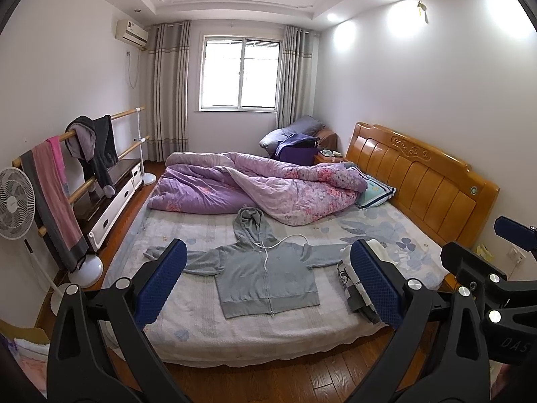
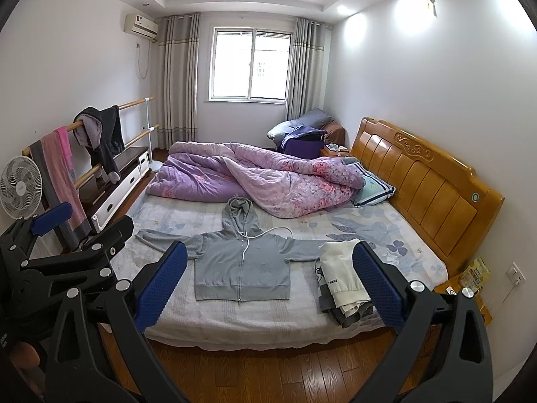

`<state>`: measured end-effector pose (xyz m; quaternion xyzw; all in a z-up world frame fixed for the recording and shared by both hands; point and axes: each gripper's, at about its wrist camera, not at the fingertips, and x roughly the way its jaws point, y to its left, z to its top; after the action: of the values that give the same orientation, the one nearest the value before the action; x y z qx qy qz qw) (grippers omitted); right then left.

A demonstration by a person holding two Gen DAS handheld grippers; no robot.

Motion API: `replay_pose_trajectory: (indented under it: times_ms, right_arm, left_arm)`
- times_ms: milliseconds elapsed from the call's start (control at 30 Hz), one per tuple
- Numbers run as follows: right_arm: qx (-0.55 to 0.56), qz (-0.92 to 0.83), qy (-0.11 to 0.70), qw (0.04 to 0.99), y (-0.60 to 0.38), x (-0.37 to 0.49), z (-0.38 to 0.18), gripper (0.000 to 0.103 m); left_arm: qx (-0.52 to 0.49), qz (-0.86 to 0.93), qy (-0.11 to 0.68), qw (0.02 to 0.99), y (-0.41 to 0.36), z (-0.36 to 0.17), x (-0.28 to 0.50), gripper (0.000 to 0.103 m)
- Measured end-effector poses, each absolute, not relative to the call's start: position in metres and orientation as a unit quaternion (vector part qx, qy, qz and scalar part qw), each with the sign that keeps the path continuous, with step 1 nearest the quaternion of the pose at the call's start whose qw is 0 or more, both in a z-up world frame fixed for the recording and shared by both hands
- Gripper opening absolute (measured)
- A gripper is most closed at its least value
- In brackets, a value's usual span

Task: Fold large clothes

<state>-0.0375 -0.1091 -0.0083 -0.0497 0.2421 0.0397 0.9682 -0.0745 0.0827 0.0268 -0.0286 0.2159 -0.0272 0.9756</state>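
Blue textured pads line both claws: the left claw (image 1: 268, 282) is spread wide with nothing between its fingers, held above the wooden floor (image 1: 302, 383) at the near edge of the bed (image 1: 235, 336), and the right claw (image 2: 268, 282) beside it is likewise spread and empty. Between the fingers in both views lies the grey hoodie (image 1: 265, 278), flat on the bed's near half, zipped shut, front up, sleeves stretched out left and right, hood pointing to the far side and a white drawstring (image 1: 285, 240) trailing across its chest. Just right of the hoodie, touching its right sleeve, sits a stack of folded clothes (image 2: 342, 282) with a cream piece on top. Farther back a purple floral quilt (image 1: 255, 184) is bunched across the bed, and a pillow (image 1: 376, 191) rests by the wooden headboard (image 1: 419, 181) on the right. On the left stand a white fan (image 1: 15, 198) and a wooden rail (image 1: 84, 127) draped with garments.
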Motion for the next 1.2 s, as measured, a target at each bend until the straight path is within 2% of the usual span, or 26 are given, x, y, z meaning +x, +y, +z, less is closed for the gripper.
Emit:
replay_pose_trajectory:
  times_ms: [1200]
  right_arm:
    - [-0.036, 0.037, 0.252, 0.966, -0.103, -0.032, -0.011, 0.095]
  left_arm:
    - [-0.027, -0.028, 0.216, 0.976, 0.075, 0.021, -0.060, 0.098]
